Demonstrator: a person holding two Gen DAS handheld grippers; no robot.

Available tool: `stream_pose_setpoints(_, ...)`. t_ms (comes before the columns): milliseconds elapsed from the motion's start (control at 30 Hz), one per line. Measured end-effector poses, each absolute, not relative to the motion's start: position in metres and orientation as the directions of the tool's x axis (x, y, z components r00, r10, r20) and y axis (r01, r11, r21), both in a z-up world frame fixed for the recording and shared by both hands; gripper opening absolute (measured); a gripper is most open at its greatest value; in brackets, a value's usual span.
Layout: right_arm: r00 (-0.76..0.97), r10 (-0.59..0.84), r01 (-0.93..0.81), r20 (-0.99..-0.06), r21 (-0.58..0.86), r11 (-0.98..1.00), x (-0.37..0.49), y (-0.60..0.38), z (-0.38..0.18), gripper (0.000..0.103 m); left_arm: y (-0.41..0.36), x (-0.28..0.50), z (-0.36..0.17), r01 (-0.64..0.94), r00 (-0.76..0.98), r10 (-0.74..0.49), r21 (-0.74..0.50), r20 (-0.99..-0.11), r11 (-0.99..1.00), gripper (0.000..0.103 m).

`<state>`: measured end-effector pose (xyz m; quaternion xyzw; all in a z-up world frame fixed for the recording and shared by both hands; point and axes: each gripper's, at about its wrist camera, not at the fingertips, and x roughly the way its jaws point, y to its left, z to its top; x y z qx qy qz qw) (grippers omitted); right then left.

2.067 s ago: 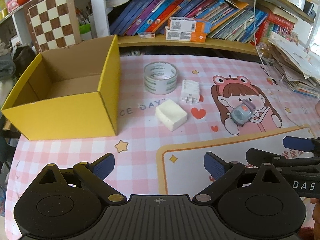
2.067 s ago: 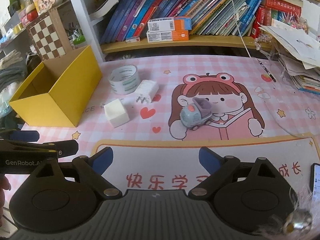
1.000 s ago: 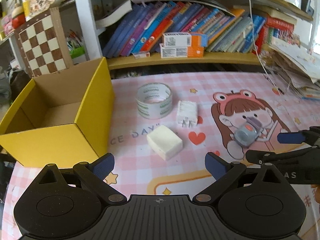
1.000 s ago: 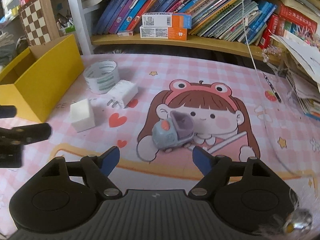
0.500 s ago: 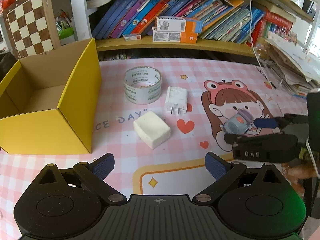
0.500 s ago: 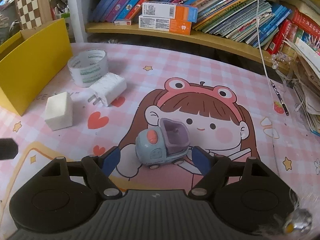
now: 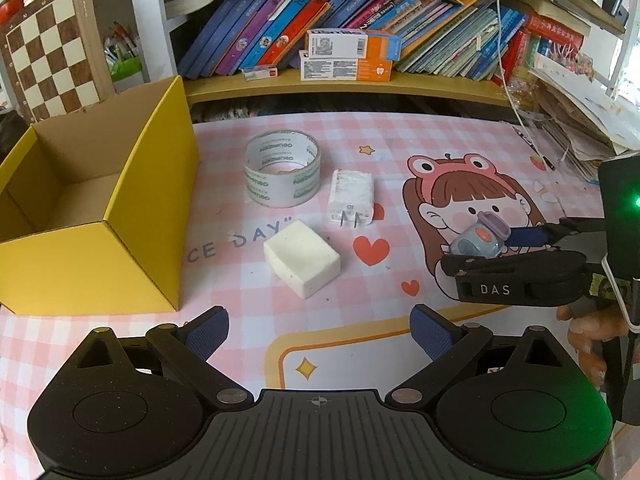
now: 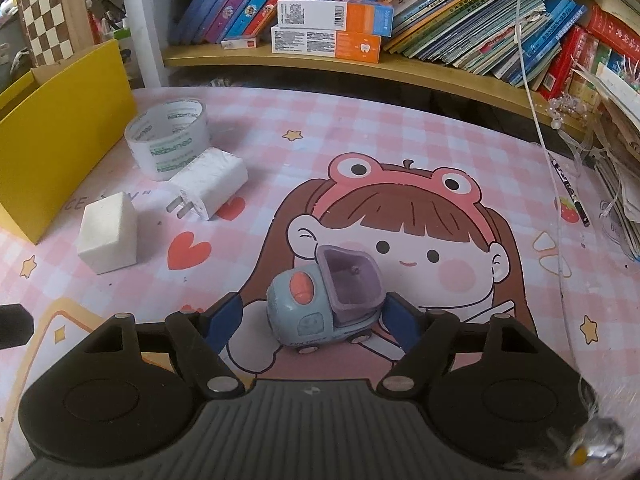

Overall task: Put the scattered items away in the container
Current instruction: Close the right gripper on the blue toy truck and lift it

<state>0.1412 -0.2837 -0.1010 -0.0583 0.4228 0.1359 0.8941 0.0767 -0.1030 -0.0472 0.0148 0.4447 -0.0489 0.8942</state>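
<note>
The right gripper (image 8: 314, 324) sits low over the mat with its jaws closing around the toy truck (image 8: 324, 304); the right blue pad is at or nearly touching the purple tipper, while a gap shows on the cab side, so the truck is between the jaws but not yet clamped. The truck stands on its wheels on the cartoon girl printed on the mat (image 8: 400, 152), well to the right of the yellow box (image 7: 120, 216), which stands open and looks empty. It looks like hollow plastic: light and stiff, smooth enough to slip, and it will likely roll if nudged along its wheels, so a squeeze across the body, low on the cab and tipper sides, seems safer than a pinch on the tipper's thin rim, which may be hinged. The left gripper (image 7: 320, 332) hangs with its jaws wide apart and nothing between them, near the front corner of the box. Between box and truck lie the other items: the sponge (image 7: 302, 258) nearest the box, the charger (image 7: 352, 196) just beyond it with its prongs towards the cameras, and the tape roll (image 7: 282, 172) next to the charger, closer to the box's far end.
</note>
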Motion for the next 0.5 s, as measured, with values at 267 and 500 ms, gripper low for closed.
stream_pose_setpoints(267,0.603,0.178,-0.285,-0.777,-0.002,0.958,0.1459,-0.2858,-0.1063,0.064,-0.1067,0.0793,-0.0498,0.115,0.606,-0.072,-0.002,-0.792,0.993,0.098)
stream_pose_setpoints(500,0.603,0.185,-0.284,-0.776,0.007,0.959,0.1471,-0.2877,-0.1094,0.063,-0.1076,0.0812,-0.0503,0.125,0.606,-0.082,-0.006,-0.791,0.992,0.099)
